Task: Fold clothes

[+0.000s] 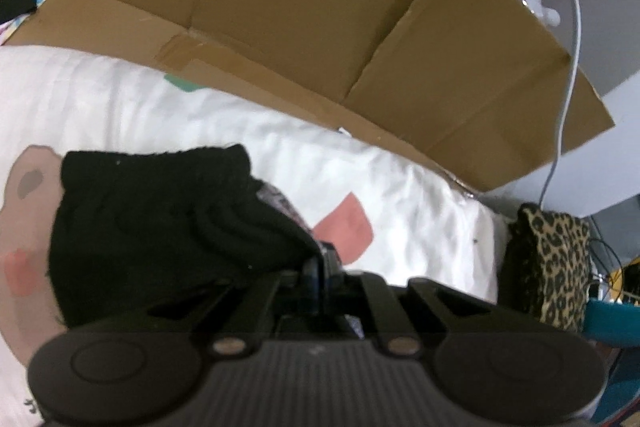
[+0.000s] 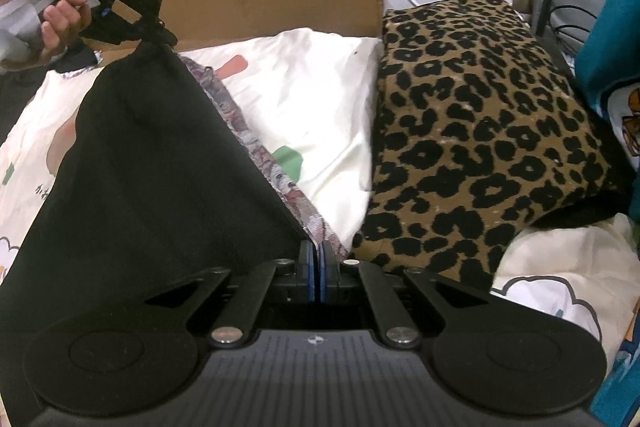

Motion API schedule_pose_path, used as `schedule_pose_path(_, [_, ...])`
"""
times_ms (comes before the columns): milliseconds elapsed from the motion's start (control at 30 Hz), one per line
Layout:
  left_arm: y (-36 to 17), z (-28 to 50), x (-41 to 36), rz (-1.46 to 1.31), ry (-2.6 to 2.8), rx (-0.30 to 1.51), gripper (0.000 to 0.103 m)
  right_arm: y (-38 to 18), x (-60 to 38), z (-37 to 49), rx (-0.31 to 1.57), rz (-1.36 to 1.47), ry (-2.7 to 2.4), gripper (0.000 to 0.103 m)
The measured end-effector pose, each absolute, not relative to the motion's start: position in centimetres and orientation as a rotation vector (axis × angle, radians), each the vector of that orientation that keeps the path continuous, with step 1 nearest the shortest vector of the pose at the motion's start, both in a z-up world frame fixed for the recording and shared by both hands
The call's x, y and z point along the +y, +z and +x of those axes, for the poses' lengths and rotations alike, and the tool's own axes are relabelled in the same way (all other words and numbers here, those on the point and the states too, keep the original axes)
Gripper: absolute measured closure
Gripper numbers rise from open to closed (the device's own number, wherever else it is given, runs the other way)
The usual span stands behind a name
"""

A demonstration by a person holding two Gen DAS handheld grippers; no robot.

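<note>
Black garment (image 2: 152, 163) hangs stretched above the bed (image 2: 320, 99), one edge clamped in the closed jaws of each gripper, left (image 2: 160, 37) and right (image 2: 318, 269). Likely mid-fold; next, lower the edge evenly.

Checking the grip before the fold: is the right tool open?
No, the right tool is shut on the black garment, its blue pads pressed together.

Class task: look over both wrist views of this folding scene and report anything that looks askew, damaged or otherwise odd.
Nothing looks damaged or spilled. Both the left gripper and right gripper are shut on the black garment, its edge stretched taut between them. A patterned layer peeks past that edge.
</note>
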State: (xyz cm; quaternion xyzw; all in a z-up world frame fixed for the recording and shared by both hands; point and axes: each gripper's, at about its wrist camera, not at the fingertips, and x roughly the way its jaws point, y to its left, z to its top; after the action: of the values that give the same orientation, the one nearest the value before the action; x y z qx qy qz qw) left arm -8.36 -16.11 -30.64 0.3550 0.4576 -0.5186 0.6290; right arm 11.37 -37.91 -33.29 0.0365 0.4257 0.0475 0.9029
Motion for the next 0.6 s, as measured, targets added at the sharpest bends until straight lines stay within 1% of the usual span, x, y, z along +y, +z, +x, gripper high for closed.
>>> schedule_pose_path(133, [-31.9, -8.5, -17.3, 0.815, -1.200, 1.048, 0.101, -33.6, -38.2, 11.8, 0.886, 0.070, 0.081, 0.103])
schedule_pose_path(300, [-35.2, -8.4, -18.4, 0.840, -1.192, 1.051, 0.101, -34.7, -38.8, 12.2, 0.919, 0.076, 0.063, 0.103])
schedule_pose_path(367, [-36.3, -7.9, -18.5, 0.848, -1.177, 1.079, 0.098, -35.1, -38.9, 12.3, 0.933, 0.082, 0.059, 0.103])
schedule_pose_path(467, [-36.4, -7.5, -18.5, 0.851, -1.175, 1.102, 0.086, -34.9, -38.8, 12.1, 0.931, 0.060, 0.043, 0.100])
schedule_pose_path(500, [-36.0, -7.1, -18.8, 0.891, -1.202, 1.071, 0.081, -34.7, -38.7, 11.9, 0.924, 0.059, 0.036, 0.099])
schedule_pose_path(533, [-35.2, -7.3, -18.8, 0.912, -1.224, 1.052, 0.067, -34.4, -38.8, 11.6, 0.912, 0.065, 0.030, 0.096])
schedule_pose_path(567, [-34.4, -7.5, -18.8, 0.929, -1.246, 1.034, 0.052, -34.1, -38.8, 11.3, 0.900, 0.074, 0.027, 0.095])
schedule_pose_path(600, [-33.5, -7.7, -18.8, 0.946, -1.268, 1.017, 0.048, -33.8, -38.9, 11.1, 0.889, 0.083, 0.025, 0.094])
